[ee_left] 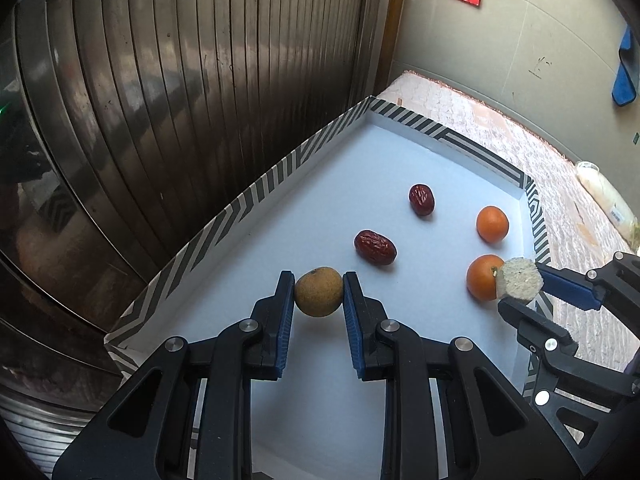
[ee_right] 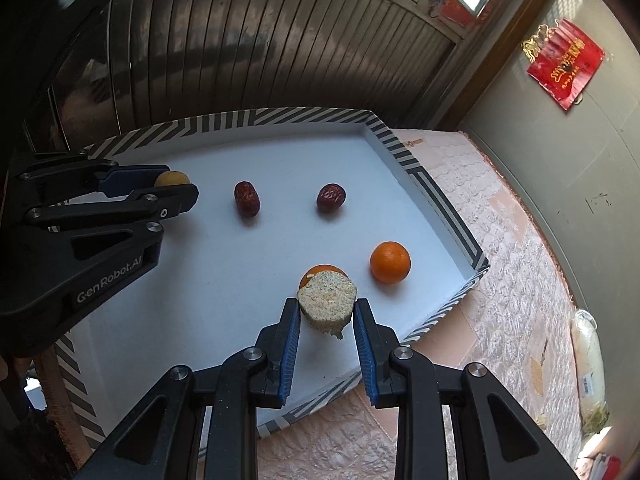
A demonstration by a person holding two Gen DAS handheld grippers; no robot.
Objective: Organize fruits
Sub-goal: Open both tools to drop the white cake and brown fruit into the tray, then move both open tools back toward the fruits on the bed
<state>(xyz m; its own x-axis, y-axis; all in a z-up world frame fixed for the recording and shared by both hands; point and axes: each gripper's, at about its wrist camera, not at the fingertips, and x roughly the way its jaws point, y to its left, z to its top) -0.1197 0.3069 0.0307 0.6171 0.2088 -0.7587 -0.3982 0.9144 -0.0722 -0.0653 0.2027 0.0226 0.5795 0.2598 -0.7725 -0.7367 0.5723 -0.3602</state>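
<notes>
Gripping brown fruit (ee_left: 319, 292) between left gripper (ee_left: 319, 280) jaws | tray (ee_left: 240, 204)

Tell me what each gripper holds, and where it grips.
Left gripper: brown round fruit, pinched across its sides. Right gripper: pale speckled chunk, pinched across its sides.

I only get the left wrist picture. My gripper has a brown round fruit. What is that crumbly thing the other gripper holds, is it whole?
Observer: The right gripper is shut on a pale crumbly chunk; from its own camera the chunk's lower edge looks ragged, like a broken piece.
Operator: Is it touching the orange behind it?
Observer: It overlaps the near orange in that view too, so contact cannot be told.
Operator: What's past the tray on that side?
Observer: Beyond the tray lies a pinkish quilted cover, with a whitish bag at its far edge.
</notes>
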